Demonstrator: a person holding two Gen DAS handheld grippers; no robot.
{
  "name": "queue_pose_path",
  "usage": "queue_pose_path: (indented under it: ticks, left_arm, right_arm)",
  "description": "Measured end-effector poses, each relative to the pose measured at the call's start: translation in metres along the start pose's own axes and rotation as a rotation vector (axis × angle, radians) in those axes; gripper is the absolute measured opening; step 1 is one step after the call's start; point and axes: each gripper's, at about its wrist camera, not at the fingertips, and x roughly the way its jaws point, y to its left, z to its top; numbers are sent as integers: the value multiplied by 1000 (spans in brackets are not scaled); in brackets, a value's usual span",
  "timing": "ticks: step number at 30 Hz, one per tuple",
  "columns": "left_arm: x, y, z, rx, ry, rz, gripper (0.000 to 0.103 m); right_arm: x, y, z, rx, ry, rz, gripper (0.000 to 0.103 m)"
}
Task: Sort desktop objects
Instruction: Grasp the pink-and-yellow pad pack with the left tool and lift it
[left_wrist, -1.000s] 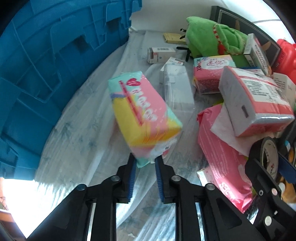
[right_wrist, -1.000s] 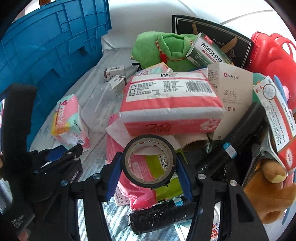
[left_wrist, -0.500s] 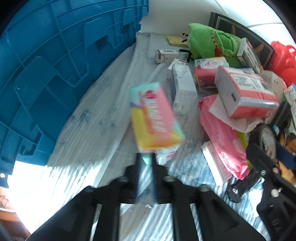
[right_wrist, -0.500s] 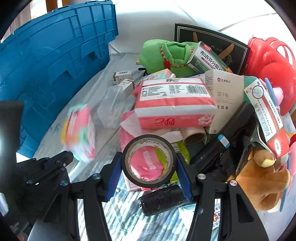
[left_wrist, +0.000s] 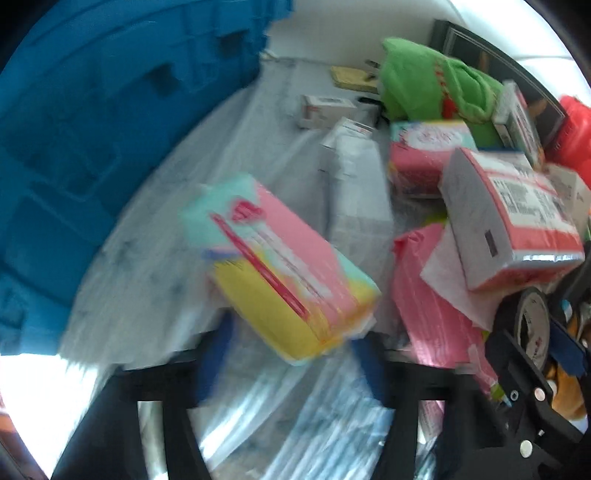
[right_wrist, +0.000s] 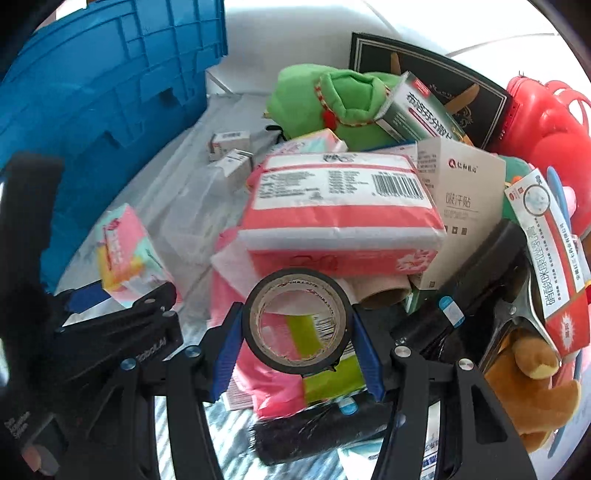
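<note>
A pink, yellow and mint tissue pack (left_wrist: 280, 266) lies tilted on the white table cover, also seen in the right wrist view as the tissue pack (right_wrist: 125, 251). My left gripper (left_wrist: 290, 350) is just behind its near end, blurred. Its jaws are opening and stand wide, with the pack's end between them and the pads off it. My right gripper (right_wrist: 299, 339) is shut on a black tape roll (right_wrist: 295, 278), held upright above the clutter. The left gripper (right_wrist: 125, 295) shows at the lower left of that view.
A blue crate (left_wrist: 74, 147) walls the left side. To the right is a pile: a red-and-white tissue pack (right_wrist: 340, 221), a pink wipes pack (left_wrist: 432, 295), medicine boxes, a green plush (right_wrist: 332, 99), a brown plush (right_wrist: 528, 387) and a red case (right_wrist: 546, 122).
My left jaws, which were pinched on the end of the tissue pack, have spread wide and let it go. The right gripper still holds the tape roll in the same place.
</note>
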Motion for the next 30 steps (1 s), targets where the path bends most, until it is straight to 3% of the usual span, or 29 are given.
queue_pose_path:
  ticks: [10, 22, 30]
  left_arm:
    - [-47, 23, -28, 23, -61, 42, 40]
    - [-162, 44, -54, 37, -251, 28, 39]
    - [-236, 69, -58, 25, -374, 52, 11]
  right_arm:
    - [-14, 25, -4, -49, -27, 47, 56]
    - [-113, 45, -18, -72, -179, 35, 56]
    - [-200, 67, -14, -112, -343, 46, 56]
